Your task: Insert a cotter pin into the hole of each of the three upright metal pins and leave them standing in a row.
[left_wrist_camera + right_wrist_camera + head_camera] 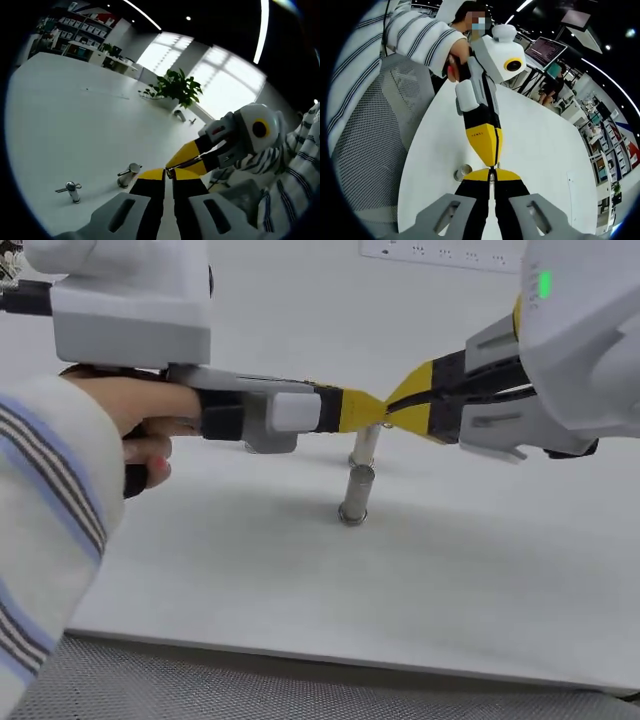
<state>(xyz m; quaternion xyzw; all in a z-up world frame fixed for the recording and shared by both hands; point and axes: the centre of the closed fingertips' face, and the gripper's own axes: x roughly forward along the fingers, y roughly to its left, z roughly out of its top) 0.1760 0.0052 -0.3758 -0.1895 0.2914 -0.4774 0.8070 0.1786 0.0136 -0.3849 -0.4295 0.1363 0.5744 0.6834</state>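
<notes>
My left gripper reaches in from the left and my right gripper from the right. Their yellow tips meet above the white table. In their own views the left gripper and right gripper both have their jaws shut. A tiny sliver sits where the tips touch, too small to identify. A metal pin stands upright below the tips, with a second metal pin behind it. The left gripper view has a pin with a cotter pin through it and a bare pin beside it.
A grey mesh chair stands at the table's near edge. A potted plant and another small metal piece sit far across the table. A power strip runs along the back wall.
</notes>
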